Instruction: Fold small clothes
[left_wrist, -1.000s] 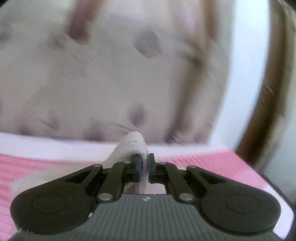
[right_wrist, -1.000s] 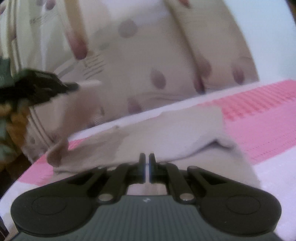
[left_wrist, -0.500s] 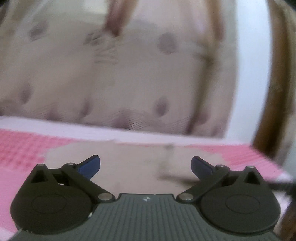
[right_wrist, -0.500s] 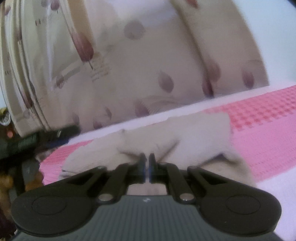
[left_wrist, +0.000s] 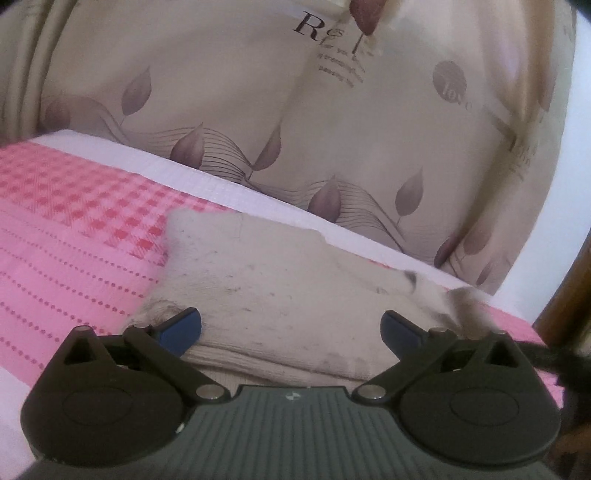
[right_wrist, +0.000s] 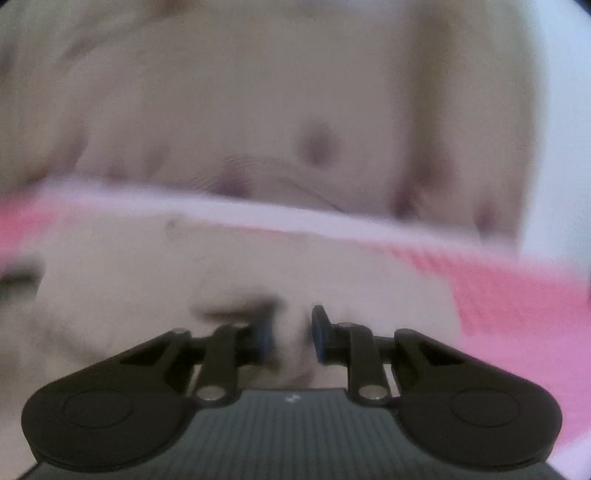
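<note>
A small beige garment (left_wrist: 280, 291) lies folded flat on the pink bedspread (left_wrist: 74, 236). My left gripper (left_wrist: 291, 330) is wide open and empty, just above the garment's near folded edge. In the blurred right wrist view, my right gripper (right_wrist: 291, 338) has its jaws partly apart, with a fold of the same beige garment (right_wrist: 221, 266) in the gap between them. Whether its pads touch the cloth is unclear.
A beige curtain (left_wrist: 332, 122) with purple leaf prints hangs right behind the bed's white far edge (left_wrist: 221, 184). A brown wooden post (left_wrist: 565, 306) stands at the right. The pink spread extends to the left in the left wrist view and to the right (right_wrist: 517, 295) in the right wrist view.
My left gripper let go of the garment's end, opened wide and lowered over the flat cloth. My right gripper, shut on the cloth before, has parted its jaws and swung left.
</note>
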